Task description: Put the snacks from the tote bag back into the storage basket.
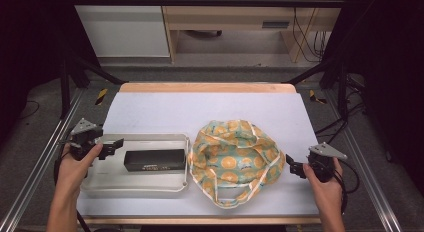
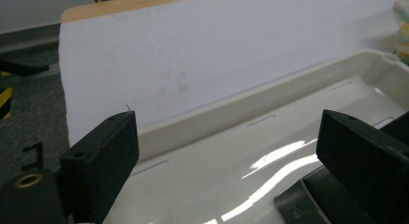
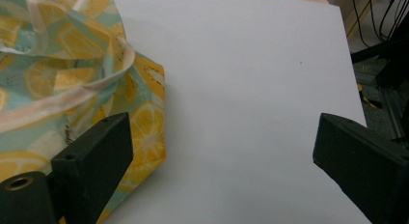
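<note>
While both grippers are hanging released at the table's [image 1: 150, 107] side edges, nothing is being gripped.

Toward the right edge the lemon-print bag [image 1: 235, 159] is lying just beside the tray [image 1: 135, 188], which is carrying a black box [image 1: 155, 160]; the right gripper [image 1: 295, 168] is gaping near the bag, the left gripper [image 1: 114, 146] gaping over the tray's left end.

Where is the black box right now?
In the high view, the black box lies in the white tray at table left, between the left claw and the lemon-print bag.
</note>
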Available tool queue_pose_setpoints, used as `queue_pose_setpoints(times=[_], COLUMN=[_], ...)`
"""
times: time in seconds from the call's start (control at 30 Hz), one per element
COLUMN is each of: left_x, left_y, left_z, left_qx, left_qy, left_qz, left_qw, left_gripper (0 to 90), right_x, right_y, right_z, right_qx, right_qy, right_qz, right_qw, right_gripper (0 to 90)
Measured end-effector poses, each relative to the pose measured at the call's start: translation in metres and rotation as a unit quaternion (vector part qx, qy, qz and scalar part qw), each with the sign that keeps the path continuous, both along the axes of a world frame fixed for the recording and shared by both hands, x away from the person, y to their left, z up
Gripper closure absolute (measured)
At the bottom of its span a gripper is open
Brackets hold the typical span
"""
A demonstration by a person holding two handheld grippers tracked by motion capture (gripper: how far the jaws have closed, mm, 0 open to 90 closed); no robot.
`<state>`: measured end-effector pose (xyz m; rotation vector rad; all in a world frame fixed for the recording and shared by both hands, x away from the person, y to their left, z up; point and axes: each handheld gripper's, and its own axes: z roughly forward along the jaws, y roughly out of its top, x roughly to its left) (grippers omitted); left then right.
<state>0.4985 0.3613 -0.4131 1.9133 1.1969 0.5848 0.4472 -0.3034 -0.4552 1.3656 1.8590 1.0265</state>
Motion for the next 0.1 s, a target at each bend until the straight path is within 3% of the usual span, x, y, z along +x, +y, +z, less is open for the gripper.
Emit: queue_pose_setpoints(times=[0.1], left_x=[-0.0058], left_y=[0.0045], left_z=[0.0001], left_qx=[-0.013], left_qy=[-0.012], left_qz=[0.011], left_qw=[0.9998], left_gripper=[7.6], right_x=[-0.0020], right_y=[0.0021], right_z=[0.0017], right_qx=[-0.002], right_qy=[-0.003], right_qz=[0.001], right_qw=[1.0000], right_gripper=[7.5])
